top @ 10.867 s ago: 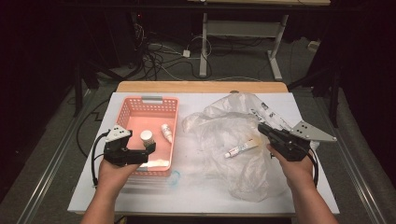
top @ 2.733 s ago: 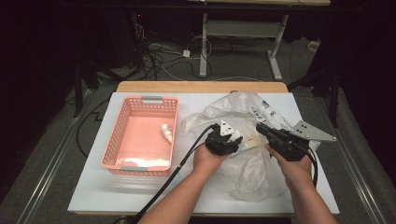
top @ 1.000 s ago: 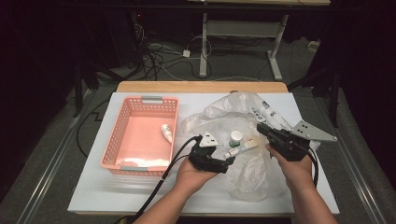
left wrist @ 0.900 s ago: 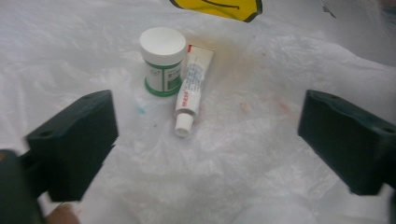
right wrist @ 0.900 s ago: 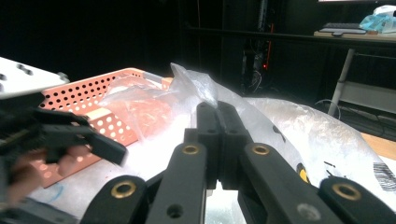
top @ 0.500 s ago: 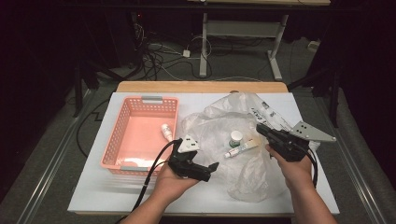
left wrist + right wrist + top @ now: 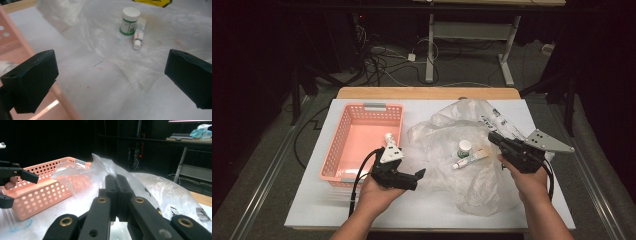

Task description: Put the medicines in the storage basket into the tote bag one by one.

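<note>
The left gripper (image 7: pixel 419 175) hovers over the white desk (image 7: pixel 312 205) near its front edge, just beside the front right corner of the perforated salmon-pink plastic basket (image 7: pixel 343 145); its jaws have just been opening and now stand spread wide with nothing between them. In the left gripper view a small white-capped bottle with a green label (image 7: pixel 129 21) stands upright on the crumpled clear plastic bag (image 7: pixel 140 75), touching a white tube (image 7: pixel 139 33) that lies beside it. The right gripper (image 7: pixel 492 139) rests at the bag's right side, toward the desk's right edge, its jaws pressed together on a fold of the bag
</note>
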Available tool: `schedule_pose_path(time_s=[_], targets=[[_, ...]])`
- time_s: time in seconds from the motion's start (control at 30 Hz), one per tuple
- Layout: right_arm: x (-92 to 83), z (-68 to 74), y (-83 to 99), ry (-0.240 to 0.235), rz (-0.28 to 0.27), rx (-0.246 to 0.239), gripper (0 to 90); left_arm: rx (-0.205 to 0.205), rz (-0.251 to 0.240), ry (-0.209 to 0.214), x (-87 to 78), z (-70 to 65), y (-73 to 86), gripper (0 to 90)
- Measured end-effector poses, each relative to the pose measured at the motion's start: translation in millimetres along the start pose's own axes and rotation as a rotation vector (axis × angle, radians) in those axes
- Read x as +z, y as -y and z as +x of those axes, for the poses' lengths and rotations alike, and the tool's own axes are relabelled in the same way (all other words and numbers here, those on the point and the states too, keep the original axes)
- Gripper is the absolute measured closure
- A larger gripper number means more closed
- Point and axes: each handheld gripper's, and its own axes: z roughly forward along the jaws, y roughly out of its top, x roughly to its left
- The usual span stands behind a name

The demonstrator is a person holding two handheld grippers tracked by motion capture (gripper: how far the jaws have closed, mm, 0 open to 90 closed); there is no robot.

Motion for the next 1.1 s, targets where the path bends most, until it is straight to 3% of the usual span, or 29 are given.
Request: schedule_pose_path(time_s=[0.07, 0.23, 0.43, 0.87, 1.1], targets=[[-0.2, -0.2, -0.1, 0.0, 0.0, 0.0, 90.0, -0.02, -0.004, -0.007, -4.2, 5.6, 3.1, 0.0], [-0.4, 0.2, 0.0, 0.0, 0.002, -0.001, 90.0, -0.025, -0.003, -0.079, -15.9, 18.8, 9.4, 0.0], [-1.6, -0.2, -0.3, 0.0, 0.001, 0.002, 90.0, -0.072, -0.012, -0.113, -27.0, 36.8, 14.7, 0.0], [-2.7, -2.2, -0.2, 0.005, -0.002, 0.006, 90.0, -0.153, -0.015, -0.165, -47.7, 71.8, 26.2, 0.0], [-2.5, -2.0, 0.0, 0.006, 0.0, 0.006, 90.0, -0.169, -0.013, -0.166, -49.8, 77.1, 28.2, 0.0]])
